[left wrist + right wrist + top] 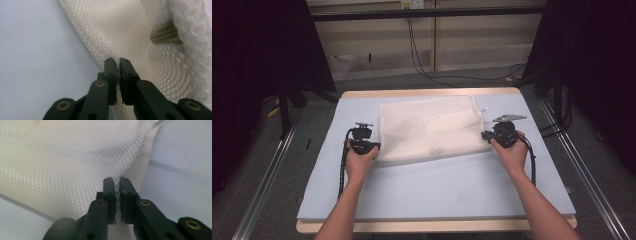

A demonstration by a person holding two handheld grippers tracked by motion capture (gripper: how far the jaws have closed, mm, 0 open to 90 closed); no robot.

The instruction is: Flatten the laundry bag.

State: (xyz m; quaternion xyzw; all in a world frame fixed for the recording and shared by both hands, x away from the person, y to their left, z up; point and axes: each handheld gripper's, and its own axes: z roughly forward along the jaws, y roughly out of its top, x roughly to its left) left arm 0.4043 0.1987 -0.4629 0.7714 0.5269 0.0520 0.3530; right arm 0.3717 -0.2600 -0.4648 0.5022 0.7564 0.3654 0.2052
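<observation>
A white mesh bag (429, 130) lies flat across the middle of the pale blue table (432, 185). My left gripper (376, 146) is shut on the bag's near left edge; in the left gripper view the mesh bag (120, 32) is pinched between the jaws of the left gripper (117, 61). My right gripper (484, 135) is shut on the near right edge, and the right gripper view has the mesh bag (62, 165) bunching up out of the right gripper (117, 180). A beige ribbed piece (163, 35) shows inside the bag's fold.
The table has wooden edges at front (432, 226) and back. Dark stands and black curtains flank it on both sides. Cables (422, 55) trail across the grey floor behind. A metal rail (582, 165) runs along the right.
</observation>
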